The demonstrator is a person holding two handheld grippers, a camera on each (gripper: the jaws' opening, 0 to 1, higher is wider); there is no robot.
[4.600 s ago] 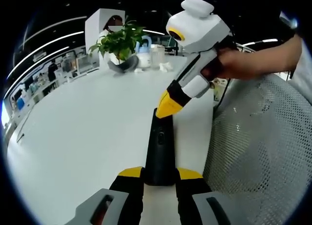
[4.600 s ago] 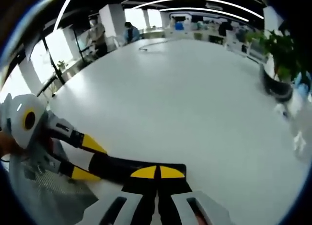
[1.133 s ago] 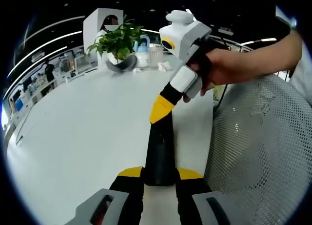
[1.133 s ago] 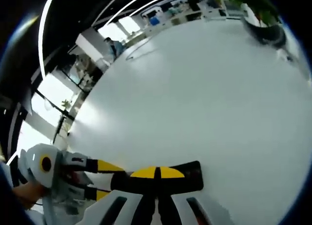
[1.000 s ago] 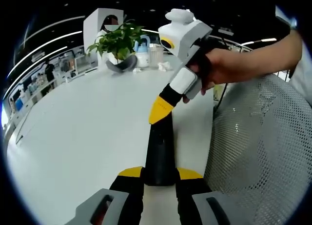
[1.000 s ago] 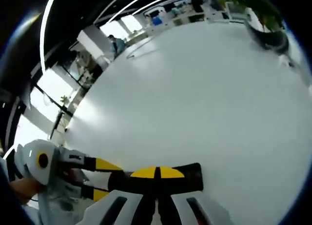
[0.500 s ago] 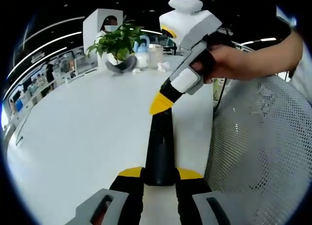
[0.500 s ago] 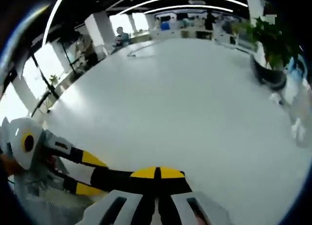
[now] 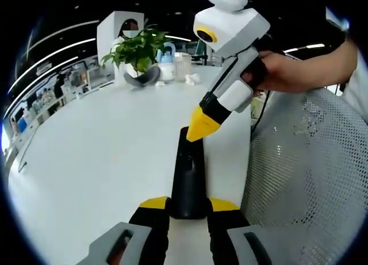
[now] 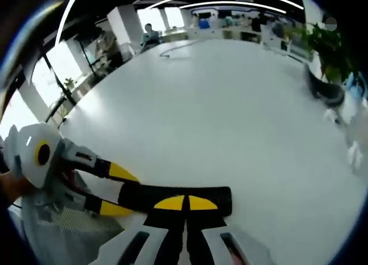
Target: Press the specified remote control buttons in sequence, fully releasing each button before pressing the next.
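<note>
A black remote control (image 9: pixel 188 179) lies lengthwise on the white table (image 9: pixel 103 156). My left gripper (image 9: pixel 188 203) is shut on its near end, one yellow jaw on each side. My right gripper (image 9: pixel 198 131) comes down from the upper right in a person's hand (image 9: pixel 282 69), its yellow tips shut together and resting on the remote's far end. In the right gripper view the remote control (image 10: pixel 144 197) lies crosswise under my right gripper (image 10: pixel 185 203), and the left gripper (image 10: pixel 118 191) clamps its left end.
A white mesh chair back (image 9: pixel 310 179) stands close on the right, at the table's edge. A potted plant (image 9: pixel 138 49), bottles and crumpled tissue sit at the table's far end. Wide bare tabletop (image 10: pixel 230 104) stretches beyond the remote. People stand far off.
The right gripper's shut tips, lifted off the remote's far end half a second ago, have come back down onto it. The left gripper and the remote have stayed put.
</note>
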